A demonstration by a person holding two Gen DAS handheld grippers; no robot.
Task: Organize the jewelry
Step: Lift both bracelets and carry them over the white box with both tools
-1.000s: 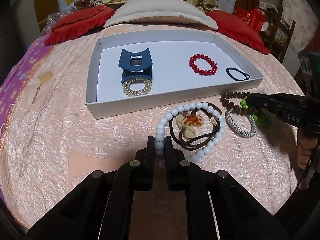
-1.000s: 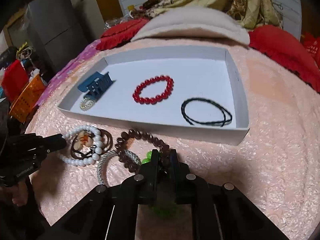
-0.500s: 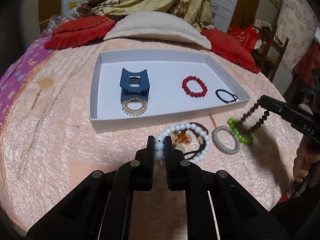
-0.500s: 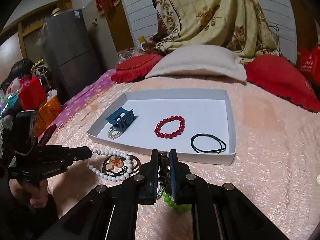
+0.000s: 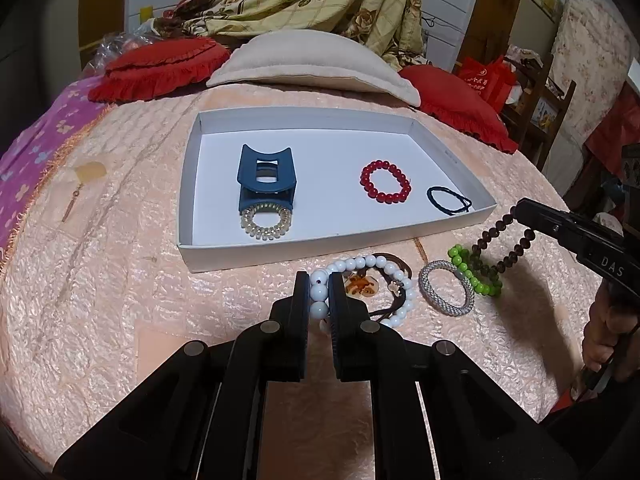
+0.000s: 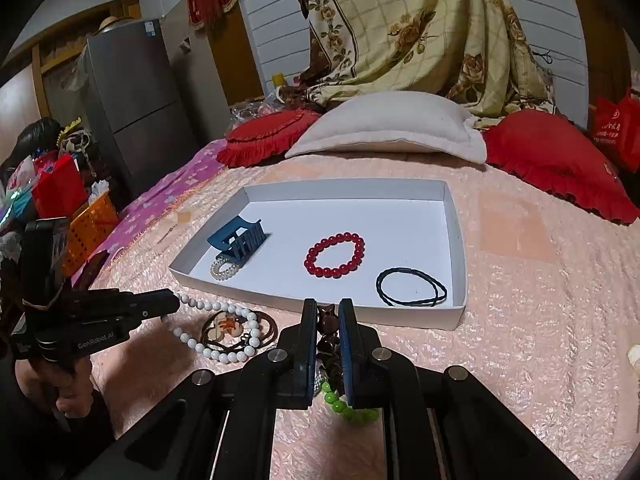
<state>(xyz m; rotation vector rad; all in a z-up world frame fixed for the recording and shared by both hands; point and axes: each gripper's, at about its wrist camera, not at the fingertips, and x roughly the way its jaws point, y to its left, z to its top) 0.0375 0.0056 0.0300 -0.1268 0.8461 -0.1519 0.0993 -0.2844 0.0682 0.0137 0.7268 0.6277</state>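
1. We hold the white bead bracelet [image 5: 370, 292] in our left tool [image 5: 319, 294], its two fingers closed on a few beads at the near left of the loop; the rest of the loop lies on the bedspread [image 5: 120, 280], around a brown hair tie with an orange charm [image 5: 362, 284].
2. Our right tool [image 6: 328, 334] is clamped on the brown bead bracelet [image 5: 504, 248], which hangs from its tip clear of the bed.
3. Under it lie the green bead bracelet [image 5: 474, 276] and, touching that, the silver mesh bangle [image 5: 446, 294].
4. The white tray [image 5: 188, 216] sits just beyond, its near wall close to the white beads. Inside are a blue claw clip [image 5: 266, 178], a coiled hair tie [image 5: 265, 226], a red bead bracelet [image 5: 385, 182] and a black hair tie [image 5: 448, 200], with open floor between them.
5. Compared with a second ago, the brown bracelet has been lifted off the bed; the white one stays put.
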